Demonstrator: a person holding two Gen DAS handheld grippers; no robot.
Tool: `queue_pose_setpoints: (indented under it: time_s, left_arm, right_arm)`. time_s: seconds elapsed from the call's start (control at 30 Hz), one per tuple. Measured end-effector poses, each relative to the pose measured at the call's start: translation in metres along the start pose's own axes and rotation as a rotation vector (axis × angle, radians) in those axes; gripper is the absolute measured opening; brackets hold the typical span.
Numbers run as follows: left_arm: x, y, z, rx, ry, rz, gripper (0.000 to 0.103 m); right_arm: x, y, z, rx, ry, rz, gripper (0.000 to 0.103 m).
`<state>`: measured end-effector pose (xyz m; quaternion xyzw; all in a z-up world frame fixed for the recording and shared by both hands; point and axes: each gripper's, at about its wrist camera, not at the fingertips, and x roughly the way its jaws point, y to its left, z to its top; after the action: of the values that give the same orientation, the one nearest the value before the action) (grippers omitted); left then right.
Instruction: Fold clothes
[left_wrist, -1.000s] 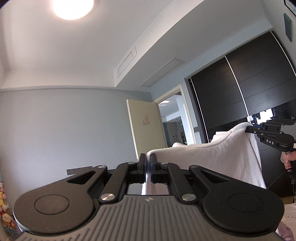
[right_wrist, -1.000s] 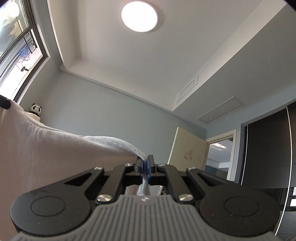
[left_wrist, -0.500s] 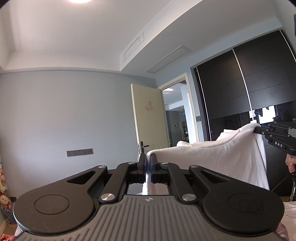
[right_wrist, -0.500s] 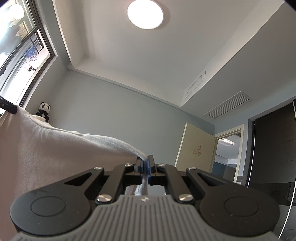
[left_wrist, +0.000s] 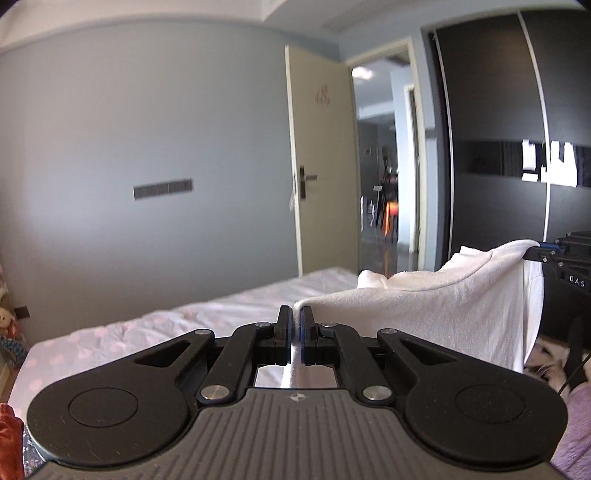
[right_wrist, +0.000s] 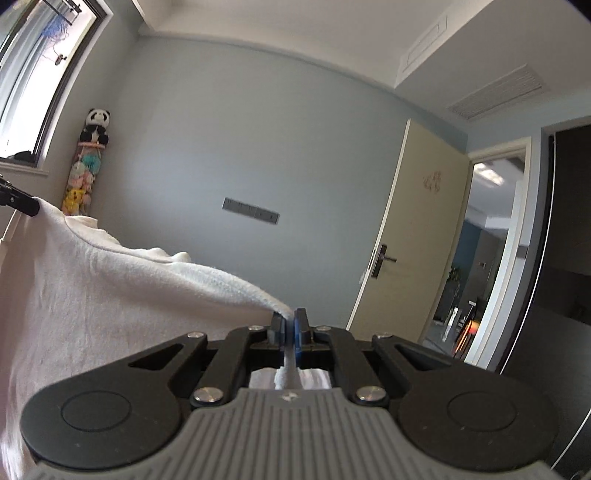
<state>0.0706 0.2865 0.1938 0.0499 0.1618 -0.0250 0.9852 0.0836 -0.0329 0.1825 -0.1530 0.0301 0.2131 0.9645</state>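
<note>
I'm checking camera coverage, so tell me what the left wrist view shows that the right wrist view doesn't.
Only the left wrist view shows the bed with its pink-spotted sheet and the dark wardrobe doors. Only the right wrist view shows the window, the panda plush atop a column of hanging toys, and the ceiling vent. Both show the white garment stretched between the left gripper and right gripper, each clamped on an edge, plus the open door.

The white garment (left_wrist: 424, 306) is soft, nubbly terry-like cloth, held in matt black plastic tongs (left_wrist: 294, 325) with shiny metal rivets.
</note>
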Motion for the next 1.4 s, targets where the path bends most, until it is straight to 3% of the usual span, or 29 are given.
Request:
queue_pose_setpoints:
  time_s: [0.27, 0.5, 0.7, 0.93, 1.07, 1.23, 1.3, 1.4]
  left_arm:
    - [0.161, 0.049, -0.040, -0.013, 0.193, 0.055, 0.002]
    - [0.277, 0.086, -0.108, -0.013, 0.355, 0.083, 0.003]
    - [0.362, 0.105, -0.165, -0.060, 0.483, 0.085, 0.003]
    - [0.426, 0.113, -0.224, -0.118, 0.613, 0.090, 0.003]
    - [0.444, 0.116, -0.247, -0.138, 0.663, 0.095, 0.007]
    - [0.444, 0.120, -0.252, -0.149, 0.670, 0.092, 0.015]
    - [0.438, 0.122, -0.247, -0.158, 0.675, 0.104, 0.034]
    - [0.410, 0.125, -0.234, -0.169, 0.617, 0.132, 0.046]
  right_arm:
    - [0.172, 0.018, -0.063, 0.004, 0.213, 0.051, 0.006]
    - [0.314, 0.044, -0.125, -0.004, 0.371, 0.083, 0.006]
    - [0.402, 0.059, -0.189, 0.056, 0.515, 0.102, 0.006]
    - [0.469, 0.079, -0.259, 0.043, 0.666, 0.105, 0.006]
    - [0.461, 0.072, -0.259, 0.056, 0.670, 0.098, 0.006]
    - [0.450, 0.062, -0.257, 0.075, 0.672, 0.087, 0.033]
    - [0.446, 0.058, -0.257, 0.083, 0.673, 0.083, 0.047]
    - [0.439, 0.052, -0.256, 0.094, 0.674, 0.077, 0.053]
